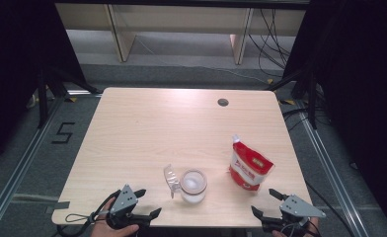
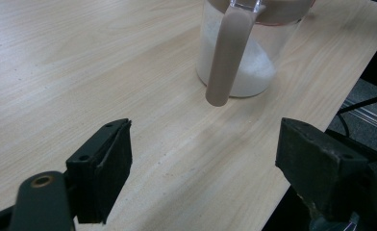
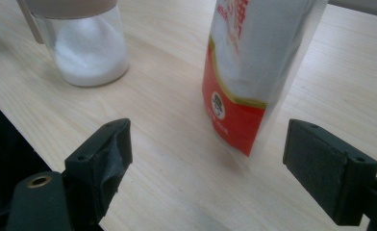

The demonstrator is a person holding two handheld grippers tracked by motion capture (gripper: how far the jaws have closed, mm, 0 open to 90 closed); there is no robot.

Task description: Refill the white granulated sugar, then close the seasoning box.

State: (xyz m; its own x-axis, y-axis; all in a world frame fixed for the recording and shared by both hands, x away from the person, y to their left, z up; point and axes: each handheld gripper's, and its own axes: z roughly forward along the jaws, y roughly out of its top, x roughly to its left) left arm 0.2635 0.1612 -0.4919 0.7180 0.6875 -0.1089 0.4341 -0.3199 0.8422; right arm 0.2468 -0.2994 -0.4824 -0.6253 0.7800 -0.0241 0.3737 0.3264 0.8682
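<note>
We find the clear jar (image 1: 193,186) standing upright near the front edge of the table (image 1: 147,128), its hinged lid (image 1: 171,178) flipped open to the left and white granules settled in its lower part. The red-and-white pouch (image 1: 249,166) stands upright just to the jar's right, apart from it, with its spout at the top; whether that spout is capped we cannot tell. The left gripper (image 1: 143,203) rests at the table's front edge with its jaws apart and nothing between them, the jar ahead of it. The right gripper (image 1: 266,202) likewise has its jaws spread wide and holds nothing, the pouch standing just beyond them. We judge the work to be at a resting point: the jar holds some filling, both items are set down, and closing the lid appears outstanding.
</note>
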